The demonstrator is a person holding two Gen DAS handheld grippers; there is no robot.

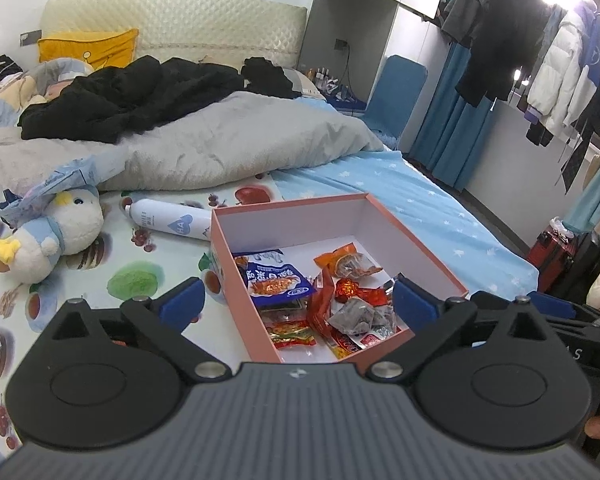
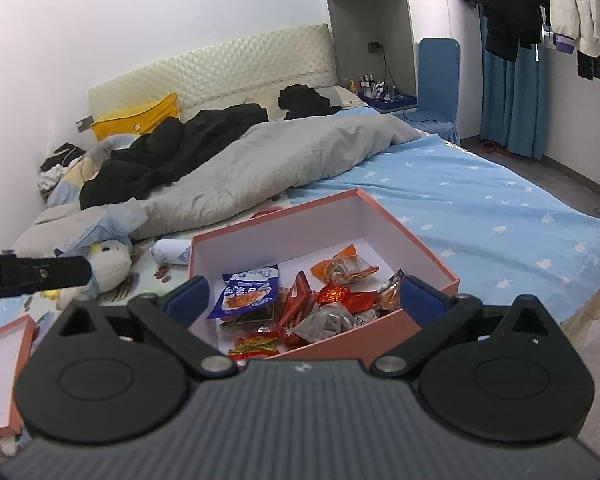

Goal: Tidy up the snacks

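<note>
A pink open box (image 1: 292,205) sits on the bed with several snack packets inside: a blue packet (image 1: 278,280), an orange one (image 1: 348,262), red ones (image 1: 356,292) and a grey one (image 1: 360,314). My left gripper (image 1: 298,300) hovers over the box's near side, open, with nothing pinched between its blue pads (image 1: 184,300). My right gripper (image 2: 305,298) is also open over the same box (image 2: 276,216), above the blue packet (image 2: 246,294) and orange packet (image 2: 342,266). The box's lid (image 2: 4,360) lies at the left.
A plush bird (image 1: 48,236) and a white spray can (image 1: 168,222) lie left of the box on the fruit-print sheet. A grey duvet (image 1: 228,144) and black clothes (image 1: 132,96) are behind. Hanging coats (image 1: 540,60) and a red suitcase (image 1: 550,250) stand at the right.
</note>
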